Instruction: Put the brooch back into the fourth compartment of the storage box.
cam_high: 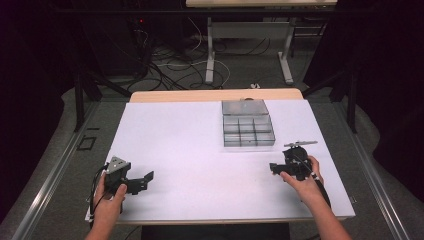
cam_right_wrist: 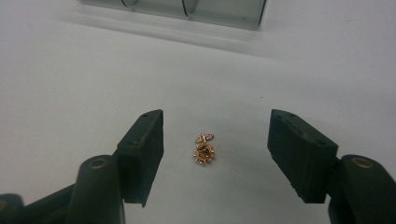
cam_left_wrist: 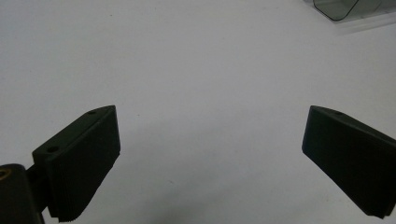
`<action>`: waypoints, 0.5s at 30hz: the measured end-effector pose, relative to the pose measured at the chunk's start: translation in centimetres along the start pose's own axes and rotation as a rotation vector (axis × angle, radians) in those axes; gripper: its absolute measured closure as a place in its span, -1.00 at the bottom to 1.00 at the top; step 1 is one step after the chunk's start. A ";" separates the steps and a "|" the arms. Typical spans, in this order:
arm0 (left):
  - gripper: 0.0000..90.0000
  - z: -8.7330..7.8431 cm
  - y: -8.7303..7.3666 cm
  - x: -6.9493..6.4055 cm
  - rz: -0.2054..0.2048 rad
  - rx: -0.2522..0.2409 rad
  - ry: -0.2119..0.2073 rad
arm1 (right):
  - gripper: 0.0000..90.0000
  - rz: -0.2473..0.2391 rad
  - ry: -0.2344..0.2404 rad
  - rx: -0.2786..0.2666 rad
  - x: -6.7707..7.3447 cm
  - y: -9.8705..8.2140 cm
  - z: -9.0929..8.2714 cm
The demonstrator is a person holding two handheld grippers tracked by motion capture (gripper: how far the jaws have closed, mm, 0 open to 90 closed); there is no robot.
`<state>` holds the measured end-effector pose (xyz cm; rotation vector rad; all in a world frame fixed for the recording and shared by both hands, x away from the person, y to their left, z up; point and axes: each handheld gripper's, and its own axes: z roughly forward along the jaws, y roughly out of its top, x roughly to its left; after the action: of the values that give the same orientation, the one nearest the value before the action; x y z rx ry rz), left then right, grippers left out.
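Near the bench's (cam_high: 175, 135) front left corner: left gripper (cam_high: 145, 179), jaws spread wide, empty. Toward the far edge, right of centre: clear compartment box (cam_high: 247, 125). Near the right edge: right gripper (cam_right_wrist: 215, 156), jaws apart, straddling a small gold brooch (cam_right_wrist: 204, 150) on the surface, untouched.

The person's left hand (cam_high: 108, 200) grips the left hand-held gripper (cam_high: 142, 180), forearm entering from the bottom edge, the grey three-cornered plate on top and a cable trailing beside the wrist. Its two black jaws stand wide apart, low over the surface (cam_high: 190, 150), with nothing between them. The right hand (cam_high: 305, 181) holds the right hand-held gripper (cam_high: 276, 168), jaws pointing leftward across the body. Its jaws are also parted, ridged inner faces turned toward each other.
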<state>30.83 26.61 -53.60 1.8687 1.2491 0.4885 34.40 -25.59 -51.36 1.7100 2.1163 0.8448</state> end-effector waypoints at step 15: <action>-0.89 0.1 0.0 0.1 0.000 0.007 -0.008 | 0.29 0.016 -0.021 0.147 0.4 1.3 1.2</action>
<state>30.90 26.65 -53.69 1.8749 1.2474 0.4761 36.03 -24.69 -51.43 1.8005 2.2024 0.6873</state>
